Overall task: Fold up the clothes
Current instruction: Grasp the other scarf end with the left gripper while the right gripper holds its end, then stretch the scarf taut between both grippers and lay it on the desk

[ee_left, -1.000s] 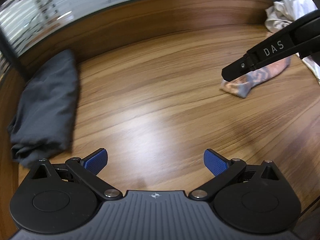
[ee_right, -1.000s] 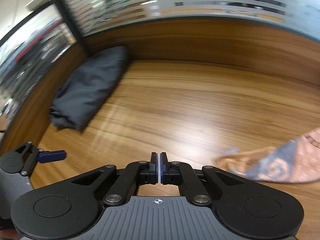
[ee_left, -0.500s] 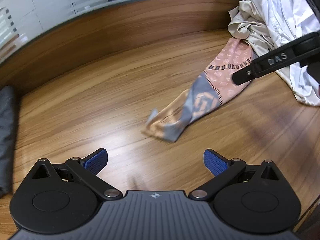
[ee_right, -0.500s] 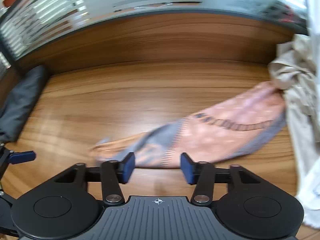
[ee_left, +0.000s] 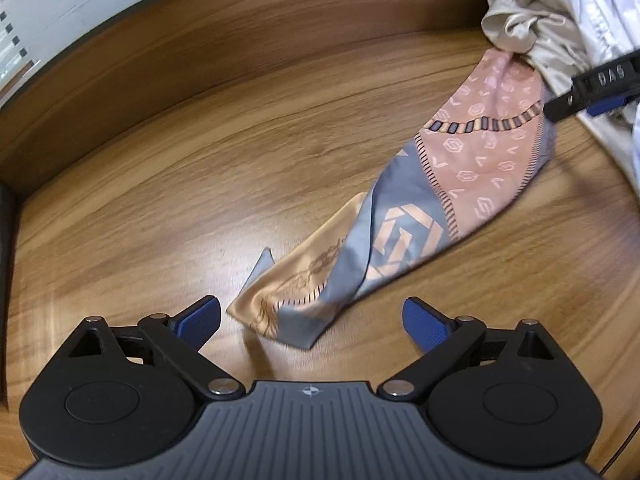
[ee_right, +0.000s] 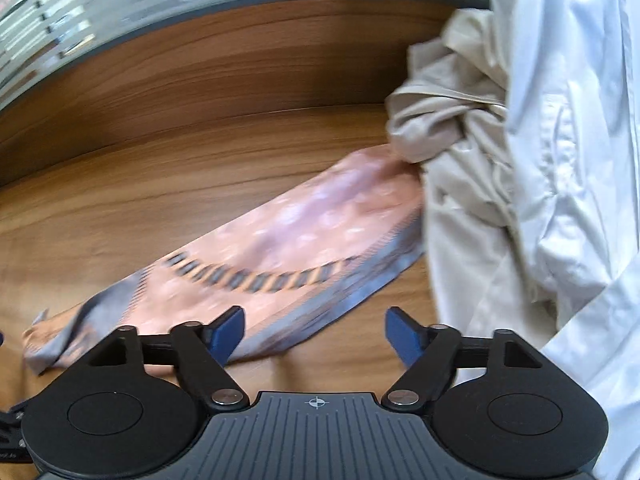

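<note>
Right tool beside scarf, clothes heap

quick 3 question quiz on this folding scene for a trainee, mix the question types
1. True or false: the patterned scarf lies flat and fully spread on the wooden table.
2. Which garment covers the scarf's far end? A) beige garment B) blue jeans C) red towel
3. Fill in: the left gripper has its jaws ____.

Key: 1 false, it is bunched and twisted; 2 A; 3 open.
</note>
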A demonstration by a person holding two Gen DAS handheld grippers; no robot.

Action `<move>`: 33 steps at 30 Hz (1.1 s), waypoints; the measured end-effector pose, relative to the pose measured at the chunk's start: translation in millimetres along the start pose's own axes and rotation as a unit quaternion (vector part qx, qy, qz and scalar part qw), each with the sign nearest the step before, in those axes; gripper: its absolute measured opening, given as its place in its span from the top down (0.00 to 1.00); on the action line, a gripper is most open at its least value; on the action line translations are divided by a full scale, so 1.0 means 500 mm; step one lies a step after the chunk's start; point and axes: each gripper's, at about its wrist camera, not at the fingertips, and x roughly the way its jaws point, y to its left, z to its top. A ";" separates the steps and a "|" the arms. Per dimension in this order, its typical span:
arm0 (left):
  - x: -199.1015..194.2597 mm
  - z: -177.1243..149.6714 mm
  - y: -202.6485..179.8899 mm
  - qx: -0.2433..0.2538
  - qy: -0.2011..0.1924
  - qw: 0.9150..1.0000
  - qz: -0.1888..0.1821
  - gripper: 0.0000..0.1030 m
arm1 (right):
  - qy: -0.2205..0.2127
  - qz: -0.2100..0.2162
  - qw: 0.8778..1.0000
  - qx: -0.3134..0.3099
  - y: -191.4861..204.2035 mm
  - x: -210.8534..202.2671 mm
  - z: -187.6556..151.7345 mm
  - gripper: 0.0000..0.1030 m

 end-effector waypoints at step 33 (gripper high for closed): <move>-0.097 -0.004 0.020 -0.044 -0.097 0.994 0.006 1.00 | -0.018 0.033 0.996 0.086 0.044 -0.008 -0.004 0.44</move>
